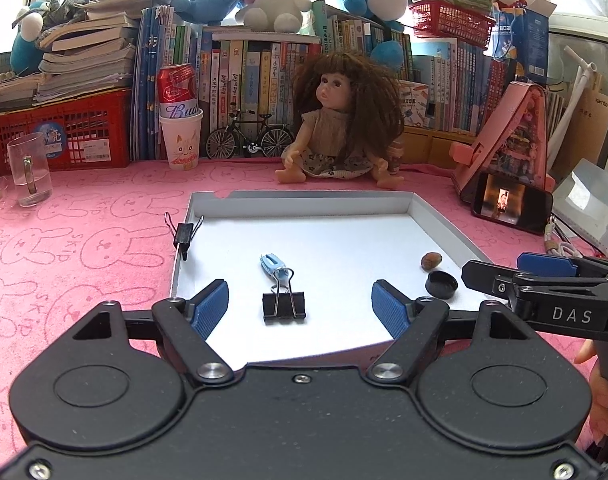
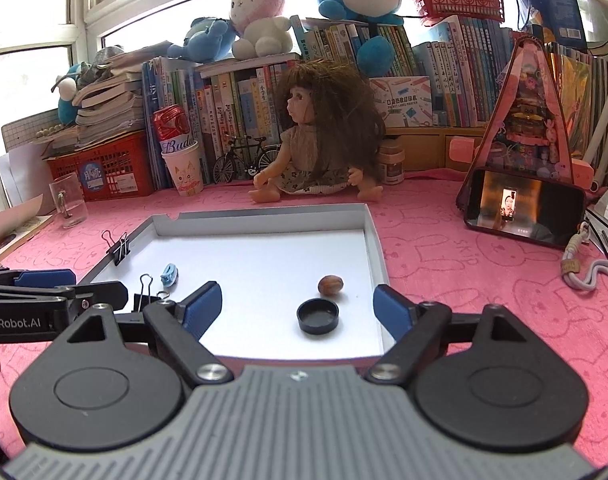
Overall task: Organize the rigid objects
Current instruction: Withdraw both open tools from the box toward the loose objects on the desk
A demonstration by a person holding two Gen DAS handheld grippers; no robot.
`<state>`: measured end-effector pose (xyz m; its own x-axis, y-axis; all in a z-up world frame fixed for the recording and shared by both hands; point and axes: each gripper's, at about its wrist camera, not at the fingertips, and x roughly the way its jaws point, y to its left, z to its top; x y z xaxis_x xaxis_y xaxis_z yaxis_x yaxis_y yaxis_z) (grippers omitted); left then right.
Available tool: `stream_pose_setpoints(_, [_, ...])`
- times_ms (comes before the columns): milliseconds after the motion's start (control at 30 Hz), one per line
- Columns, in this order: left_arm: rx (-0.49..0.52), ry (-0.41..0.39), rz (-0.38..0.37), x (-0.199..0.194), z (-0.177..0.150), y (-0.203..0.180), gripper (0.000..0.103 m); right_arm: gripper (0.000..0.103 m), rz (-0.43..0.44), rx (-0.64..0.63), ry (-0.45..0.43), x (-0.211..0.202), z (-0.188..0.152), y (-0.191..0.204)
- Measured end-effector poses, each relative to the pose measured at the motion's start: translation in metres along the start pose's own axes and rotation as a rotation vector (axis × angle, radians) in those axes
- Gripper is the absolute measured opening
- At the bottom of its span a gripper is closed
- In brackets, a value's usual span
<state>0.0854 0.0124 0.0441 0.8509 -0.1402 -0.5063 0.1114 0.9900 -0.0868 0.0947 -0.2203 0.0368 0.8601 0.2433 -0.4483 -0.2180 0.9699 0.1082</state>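
A white tray [image 1: 304, 196] [image 2: 264, 216] lies on the pink cloth. In it are a black binder clip [image 1: 284, 307] [image 2: 146, 298], a light blue clip [image 1: 274, 266] [image 2: 169, 274], a walnut [image 1: 429, 260] [image 2: 330, 284] and a black cap [image 1: 441, 285] [image 2: 317, 315]. Another binder clip [image 1: 182, 234] [image 2: 118, 246] sits on the tray's left rim. My left gripper [image 1: 300, 306] [image 2: 100, 285] is open, its pads either side of the black binder clip without touching it. My right gripper [image 2: 298, 308] [image 1: 493, 267] is open over the tray's near right corner, the cap lying between its pads, untouched.
A doll [image 1: 339, 120] sits behind the tray. A glass mug [image 1: 28, 174] stands at the left, a cup with a can [image 1: 180, 128] and a toy bicycle [image 1: 250, 136] at the back. A phone [image 2: 523, 210] leans on a pink stand at the right. Books and baskets line the rear.
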Motion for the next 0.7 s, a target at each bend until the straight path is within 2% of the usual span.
stream_pose_setpoints(700, [0.083,-0.008,-0.02,-0.037,-0.042,-0.006,0.077,0.09,0.019,-0.047,-0.003,-0.037,-0.033,-0.001])
